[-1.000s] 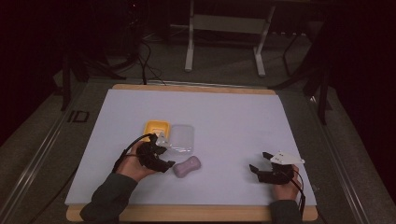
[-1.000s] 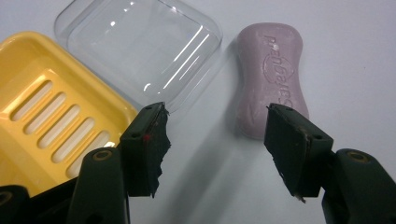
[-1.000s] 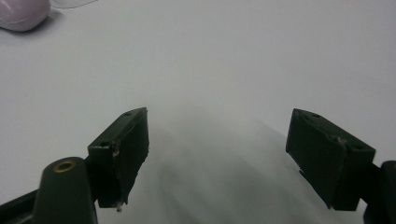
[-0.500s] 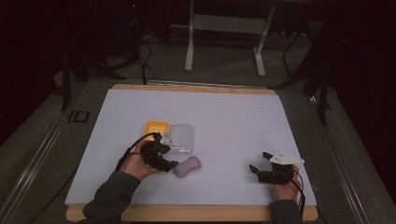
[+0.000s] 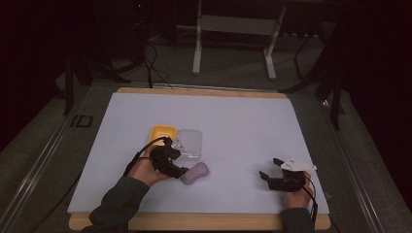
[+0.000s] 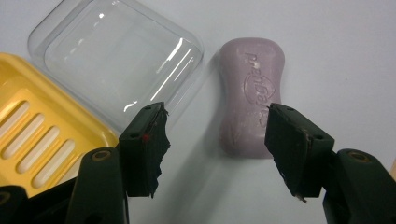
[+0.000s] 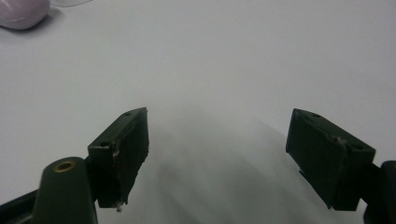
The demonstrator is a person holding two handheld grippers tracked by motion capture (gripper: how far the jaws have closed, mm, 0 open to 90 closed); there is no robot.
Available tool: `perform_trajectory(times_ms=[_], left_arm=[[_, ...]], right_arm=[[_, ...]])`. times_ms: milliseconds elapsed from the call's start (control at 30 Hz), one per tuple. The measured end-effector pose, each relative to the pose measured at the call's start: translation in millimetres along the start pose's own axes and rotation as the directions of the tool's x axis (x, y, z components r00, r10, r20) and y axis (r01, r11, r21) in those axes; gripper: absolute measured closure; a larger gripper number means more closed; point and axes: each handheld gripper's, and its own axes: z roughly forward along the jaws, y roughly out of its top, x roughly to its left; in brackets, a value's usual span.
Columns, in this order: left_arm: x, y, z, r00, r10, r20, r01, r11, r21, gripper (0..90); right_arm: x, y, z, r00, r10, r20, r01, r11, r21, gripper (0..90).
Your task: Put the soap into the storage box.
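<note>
A pale purple soap bar [image 6: 250,93] lies flat on the white sheet, with embossed lettering on top. My left gripper [image 6: 217,112] hovers over its near end, jaws open; the right jaw overlaps the bar's edge and neither pad presses on it. Left of the soap a clear plastic lid [image 6: 116,56] lies beside a yellow slotted soap dish [image 6: 42,135]. From above, the left gripper [image 5: 180,167] sits just left of the soap [image 5: 195,173], below the dish [image 5: 162,132] and lid [image 5: 189,142]. My right gripper [image 5: 270,168] rests open at the front right, with nothing between its jaws [image 7: 218,115].
The white sheet [image 5: 243,121] covers a wooden board whose front edge [image 5: 204,222] is near my forearms. Beyond the table's far edge stand a metal frame [image 5: 233,29] and loose cables [image 5: 150,58] on a dark floor. The soap [image 7: 21,11] is at the right gripper view's top left corner.
My left gripper has edged slightly right, toward the soap. The soap, lid, dish and right gripper stay where they were.
</note>
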Motion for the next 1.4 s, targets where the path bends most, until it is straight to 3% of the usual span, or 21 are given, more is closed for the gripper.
perform_trajectory(times_ms=[500,1400], left_arm=[[-4.7,7.6,7.5,0.9998,0.009,0.02,-0.009,0.9999,0.012,40.4],[-9.9,22.6,24.1,0.9984,0.031,0.048,-0.035,0.9955,0.087,41.1]], right_arm=[[-0.4,-0.3,-0.7,1.0,0.002,-0.001,-0.002,1.0,-0.008,20.9],[-0.2,-0.3,-0.8,1.0,0.002,-0.002,-0.002,0.9999,-0.01,20.9]])
